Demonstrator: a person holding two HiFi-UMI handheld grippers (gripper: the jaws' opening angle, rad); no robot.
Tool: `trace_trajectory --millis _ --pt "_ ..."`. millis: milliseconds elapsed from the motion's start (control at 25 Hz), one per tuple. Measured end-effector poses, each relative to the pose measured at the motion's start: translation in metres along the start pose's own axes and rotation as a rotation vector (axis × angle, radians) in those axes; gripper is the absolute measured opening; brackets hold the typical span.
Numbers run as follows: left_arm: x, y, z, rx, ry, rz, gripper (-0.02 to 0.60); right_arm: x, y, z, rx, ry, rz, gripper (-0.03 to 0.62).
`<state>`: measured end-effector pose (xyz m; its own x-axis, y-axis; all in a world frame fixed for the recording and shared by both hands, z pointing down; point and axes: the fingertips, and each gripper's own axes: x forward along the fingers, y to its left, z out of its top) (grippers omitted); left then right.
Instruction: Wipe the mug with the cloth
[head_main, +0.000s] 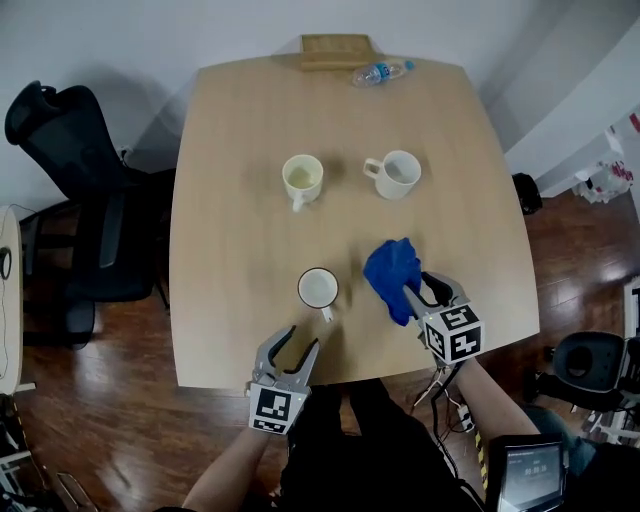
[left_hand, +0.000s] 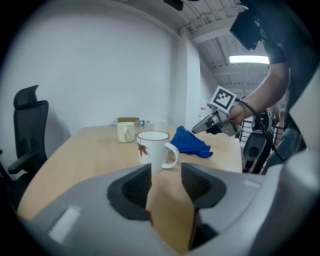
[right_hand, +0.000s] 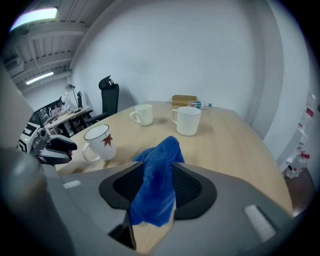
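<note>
A white mug with a dark rim and a red leaf print (head_main: 319, 289) (left_hand: 152, 150) (right_hand: 100, 142) stands upright near the table's front edge. A blue cloth (head_main: 393, 270) (left_hand: 192, 142) (right_hand: 155, 190) lies crumpled on the table just right of it. My left gripper (head_main: 302, 338) (left_hand: 166, 172) (right_hand: 72, 151) sits a little short of the mug, open, with only bare tabletop between its jaws. My right gripper (head_main: 420, 287) (right_hand: 152, 175) (left_hand: 202, 127) is at the cloth's near right end. Its jaws stand wide, and a fold of cloth rises loosely between them.
Farther back on the wooden table (head_main: 230, 150) stand a pale yellow mug (head_main: 302, 178) and a plain white mug (head_main: 395, 173). A plastic bottle (head_main: 380, 72) and a wooden box (head_main: 336, 50) lie at the far edge. A black office chair (head_main: 70, 180) stands to the left.
</note>
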<state>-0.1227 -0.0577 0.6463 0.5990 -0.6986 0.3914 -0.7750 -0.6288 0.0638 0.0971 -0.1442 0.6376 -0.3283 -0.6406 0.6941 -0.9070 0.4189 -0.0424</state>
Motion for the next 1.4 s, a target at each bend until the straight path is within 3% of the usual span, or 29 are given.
trace_trajectory --millis 280,480,640,920,1160,1400 --pt "-0.074 0.022 0.082 -0.060 -0.142 0.100 0.185 -0.107 -0.014 0.019 0.238 -0.209 -0.113 0.158" --pt "-0.109 0.008 0.132 -0.031 -0.210 0.084 0.170 -0.183 0.005 0.024 0.327 -0.345 -0.074 0.156" --pt "-0.132 -0.027 0.169 -0.014 -0.270 0.106 0.166 -0.226 0.036 0.021 0.263 -0.420 0.003 0.156" --pt "-0.159 -0.133 0.186 0.024 -0.273 0.123 0.155 -0.286 0.061 0.001 0.185 -0.571 0.098 0.149" --pt "-0.176 -0.195 0.184 0.078 -0.270 0.141 0.155 -0.326 0.058 -0.018 0.147 -0.640 0.110 0.140" --pt "-0.185 -0.213 0.185 0.125 -0.272 0.109 0.155 -0.363 0.055 -0.009 0.035 -0.706 0.009 0.140"
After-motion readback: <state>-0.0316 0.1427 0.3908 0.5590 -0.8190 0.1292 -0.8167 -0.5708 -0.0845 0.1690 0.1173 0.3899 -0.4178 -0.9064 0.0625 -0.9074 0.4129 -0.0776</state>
